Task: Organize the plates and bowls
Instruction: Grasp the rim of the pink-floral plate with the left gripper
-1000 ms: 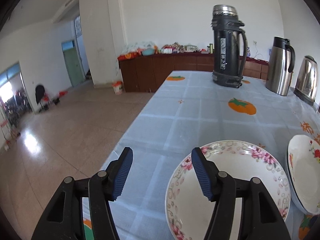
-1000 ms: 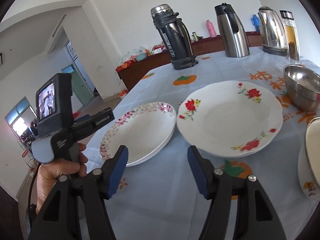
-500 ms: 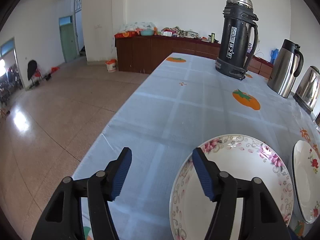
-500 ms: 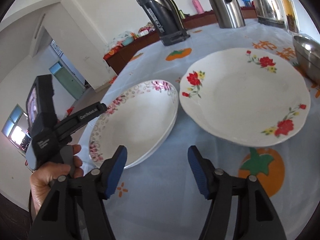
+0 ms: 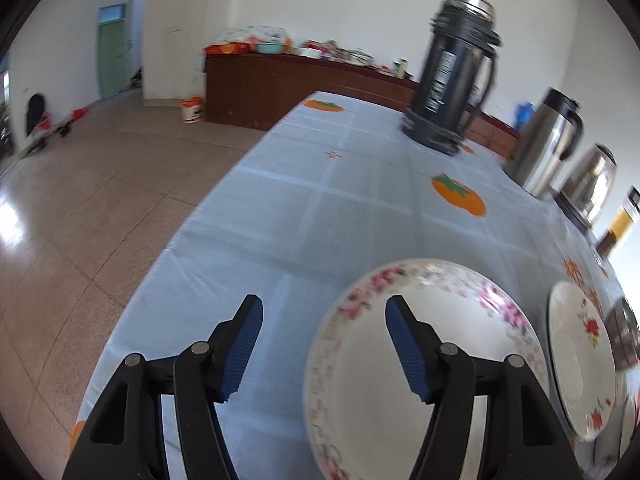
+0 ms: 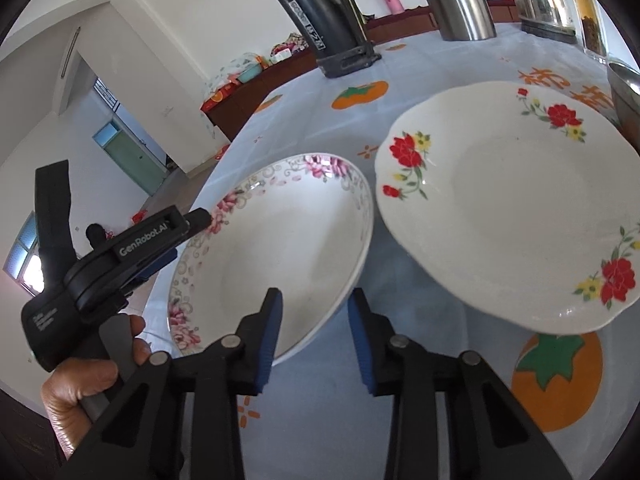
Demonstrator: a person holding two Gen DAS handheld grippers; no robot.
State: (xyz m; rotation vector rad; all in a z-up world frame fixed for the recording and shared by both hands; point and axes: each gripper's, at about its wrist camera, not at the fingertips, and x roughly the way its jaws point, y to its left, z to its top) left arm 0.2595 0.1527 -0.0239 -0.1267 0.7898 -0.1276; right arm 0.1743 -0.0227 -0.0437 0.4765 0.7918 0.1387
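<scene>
Right gripper (image 6: 314,338): jaws closing astride the near rim of the pink-flowered plate (image 6: 280,248), pads not yet pressing. Left gripper (image 5: 322,350): jaws apart, astride its opposite rim. Recommend seating the rim deep before lifting. Beyond, just beside: red-flowered plate (image 6: 520,208).

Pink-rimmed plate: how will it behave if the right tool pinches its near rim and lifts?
The pink-rimmed plate looks like glazed ceramic: probably stiff, slick and chippable. The right tool, jaws closing astride its near edge, would hold only a thin rim, so the plate may droop. It seems to sit on another plate, which might shift.
</scene>
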